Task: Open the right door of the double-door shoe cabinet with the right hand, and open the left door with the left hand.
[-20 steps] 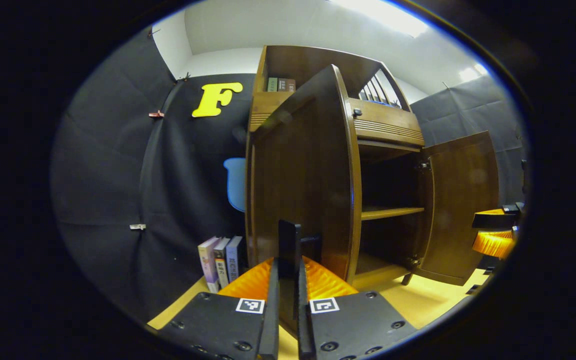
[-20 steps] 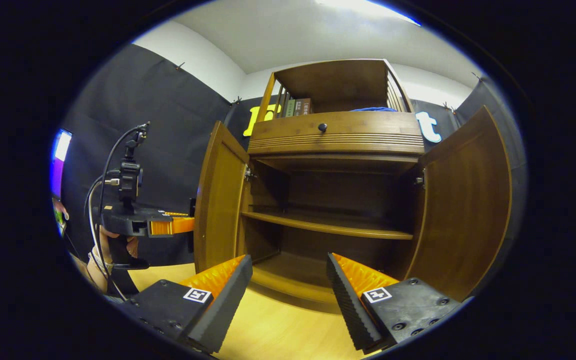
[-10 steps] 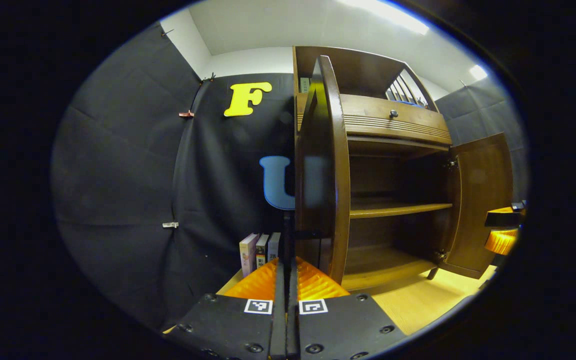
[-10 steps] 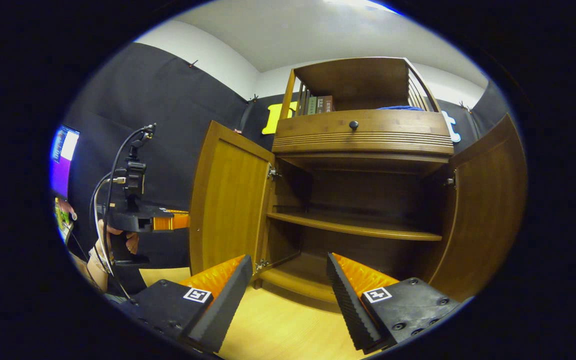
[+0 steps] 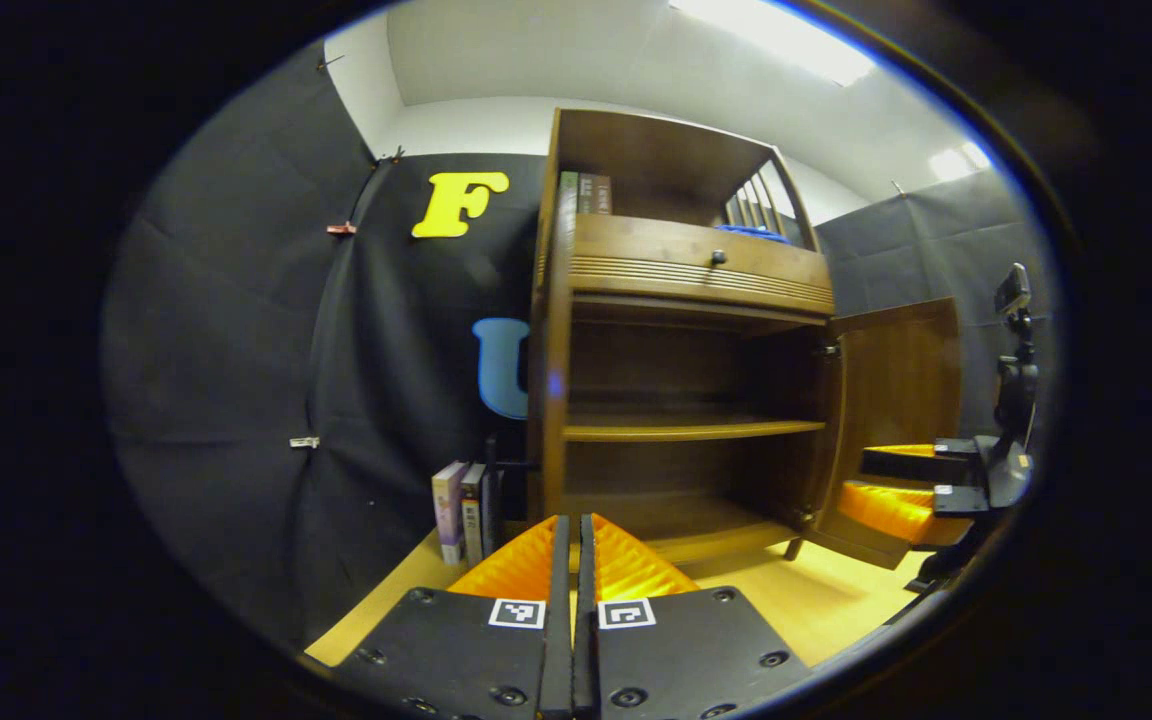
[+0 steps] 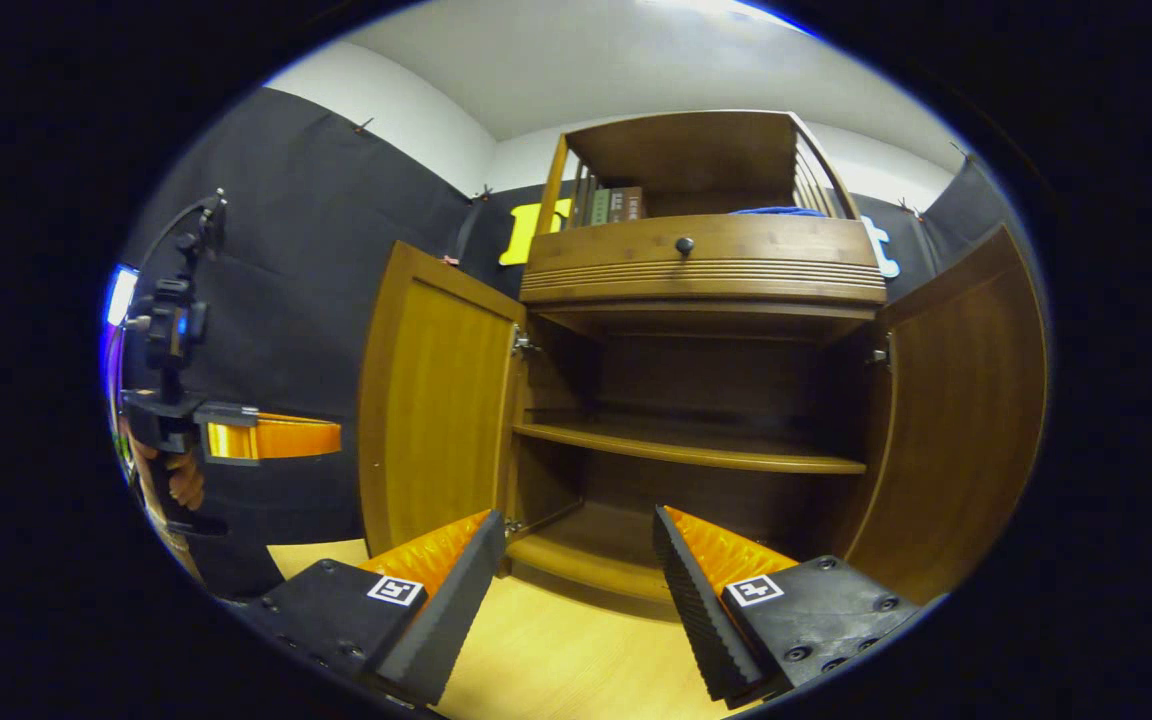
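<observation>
Both doors of the shoe cabinet (image 6: 701, 400) are standing wide open, the left door (image 6: 436, 400) and right door (image 6: 966, 410) swung clear of bare shelves, so the task looks essentially complete. The left gripper (image 5: 570, 560), jaws pressed together on nothing, is hovering just off the left door; the right gripper (image 6: 576, 580), jaws apart and empty, is facing the interior.

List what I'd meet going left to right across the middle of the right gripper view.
Left tongs held by a hand → open left door → cabinet shelf → open right door.
</observation>
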The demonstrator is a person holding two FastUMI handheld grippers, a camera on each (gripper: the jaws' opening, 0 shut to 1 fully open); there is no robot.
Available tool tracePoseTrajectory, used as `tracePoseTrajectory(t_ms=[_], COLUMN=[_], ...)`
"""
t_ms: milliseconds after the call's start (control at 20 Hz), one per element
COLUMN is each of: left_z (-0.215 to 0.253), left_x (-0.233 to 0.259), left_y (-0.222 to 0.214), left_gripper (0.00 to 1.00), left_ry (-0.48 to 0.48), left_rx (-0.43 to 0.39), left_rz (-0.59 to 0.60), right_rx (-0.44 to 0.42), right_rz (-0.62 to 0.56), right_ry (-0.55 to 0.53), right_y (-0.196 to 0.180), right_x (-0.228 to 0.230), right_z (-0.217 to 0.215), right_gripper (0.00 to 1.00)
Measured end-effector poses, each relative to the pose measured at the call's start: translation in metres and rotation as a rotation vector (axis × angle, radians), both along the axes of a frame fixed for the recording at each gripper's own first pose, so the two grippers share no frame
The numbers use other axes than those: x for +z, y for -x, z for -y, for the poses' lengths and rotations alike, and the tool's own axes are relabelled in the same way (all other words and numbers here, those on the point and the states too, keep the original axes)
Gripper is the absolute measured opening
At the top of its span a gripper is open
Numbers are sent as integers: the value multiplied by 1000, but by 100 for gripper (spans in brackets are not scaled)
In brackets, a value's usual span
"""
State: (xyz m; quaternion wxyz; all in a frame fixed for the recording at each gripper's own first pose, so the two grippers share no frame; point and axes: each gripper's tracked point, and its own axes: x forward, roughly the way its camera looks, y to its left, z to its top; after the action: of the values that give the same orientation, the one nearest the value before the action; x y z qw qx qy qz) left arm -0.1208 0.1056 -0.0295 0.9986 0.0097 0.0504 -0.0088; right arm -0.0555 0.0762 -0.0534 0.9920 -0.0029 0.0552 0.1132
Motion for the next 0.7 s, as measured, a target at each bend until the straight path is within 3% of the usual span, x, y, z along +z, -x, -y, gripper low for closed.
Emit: tracePoseTrajectory(t_ms=[50,150,200,400,700], left_z=[12,36,48,84,103], left_x=[1,6,8,14,17], left_y=[-4,-15,-22,-43,-57], left_gripper=[5,9,4,28,68], left_ry=[-7,-27,-39,-62,-74], left_rx=[-14,-46,-71,-148,-145], left_rz=[2,2,0,-4,27], right_rx=[-25,-59,-73,-150,-188], right_rz=[0,4,10,55,87], right_ry=[-2,-3,0,34,27], right_y=[-1,1,3,7,14], right_x=[2,9,13,31,48], right_z=[7,17,22,48,62], right_gripper=[95,94,94,95,97])
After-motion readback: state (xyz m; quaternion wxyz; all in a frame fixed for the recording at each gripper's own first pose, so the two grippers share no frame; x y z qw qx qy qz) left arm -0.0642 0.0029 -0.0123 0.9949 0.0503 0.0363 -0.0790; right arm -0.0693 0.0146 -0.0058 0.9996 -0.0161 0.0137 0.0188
